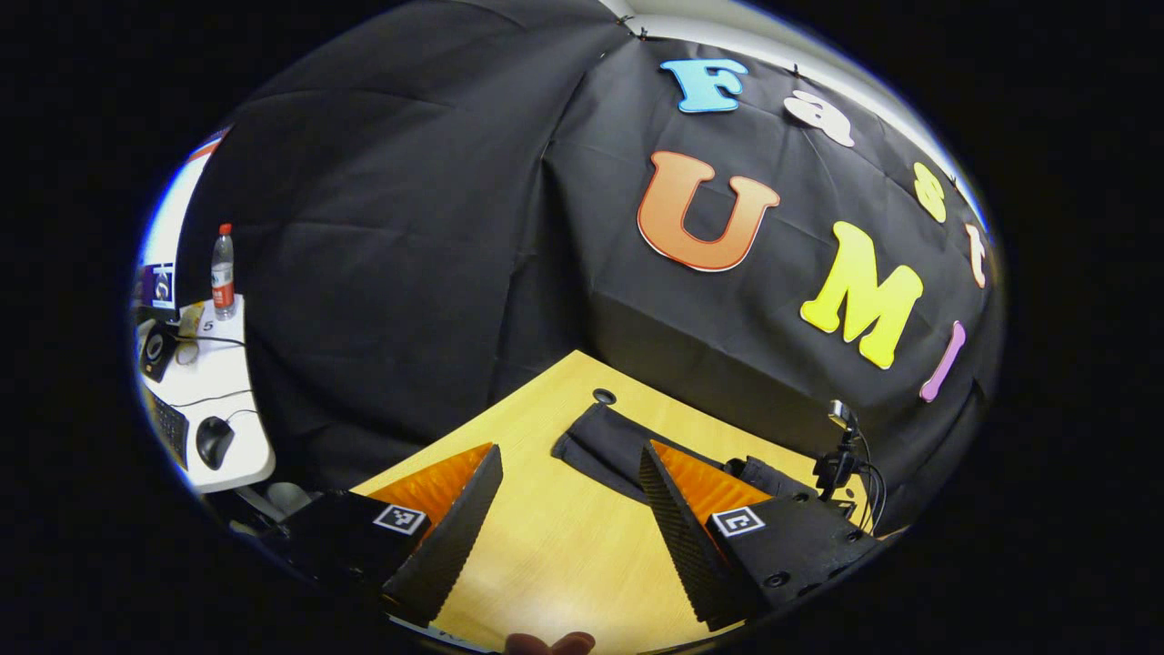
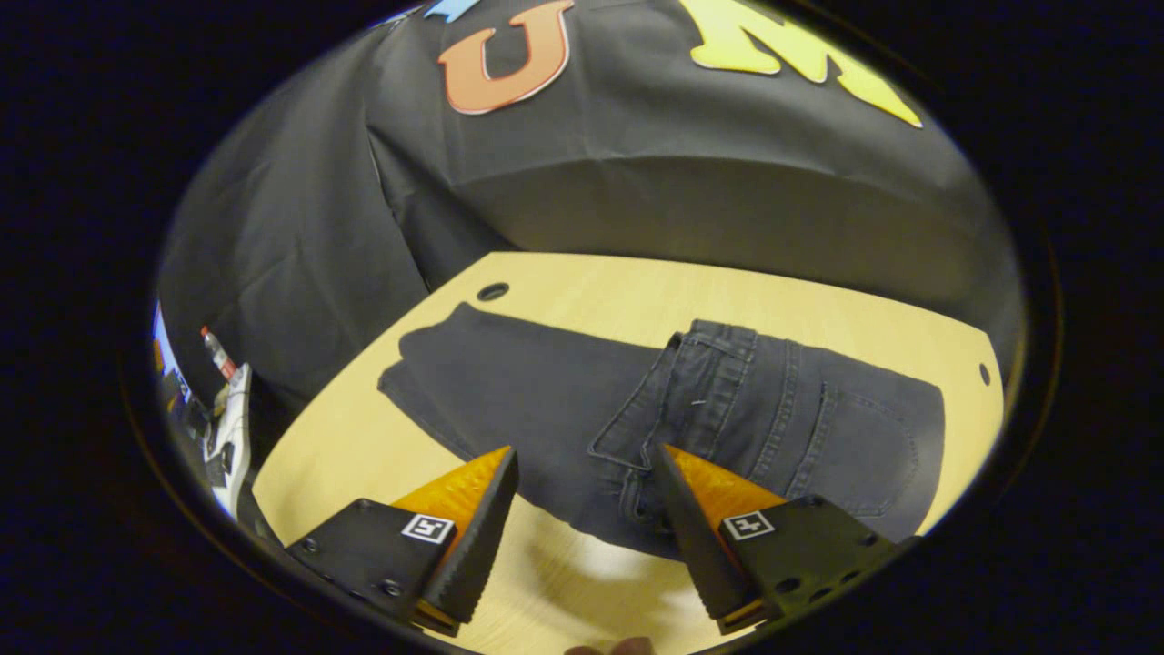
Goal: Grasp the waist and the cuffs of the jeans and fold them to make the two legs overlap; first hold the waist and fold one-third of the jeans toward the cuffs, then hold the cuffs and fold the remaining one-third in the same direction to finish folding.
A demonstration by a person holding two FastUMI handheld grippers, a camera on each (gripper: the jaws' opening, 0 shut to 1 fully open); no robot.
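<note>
I am holding the left gripper [image 1: 568, 496] above the wooden table [image 1: 546, 537] with its jaws spread wide and gripping nothing; the cuff end of the jeans [image 1: 605, 446] is lying just beyond its fingertips. My right gripper [image 2: 587, 500] is hovering over the jeans [image 2: 727, 418], jaws also spread apart. The waist is lying folded over the legs, with the cuffs reaching left toward a table hole [image 2: 492, 292].
</note>
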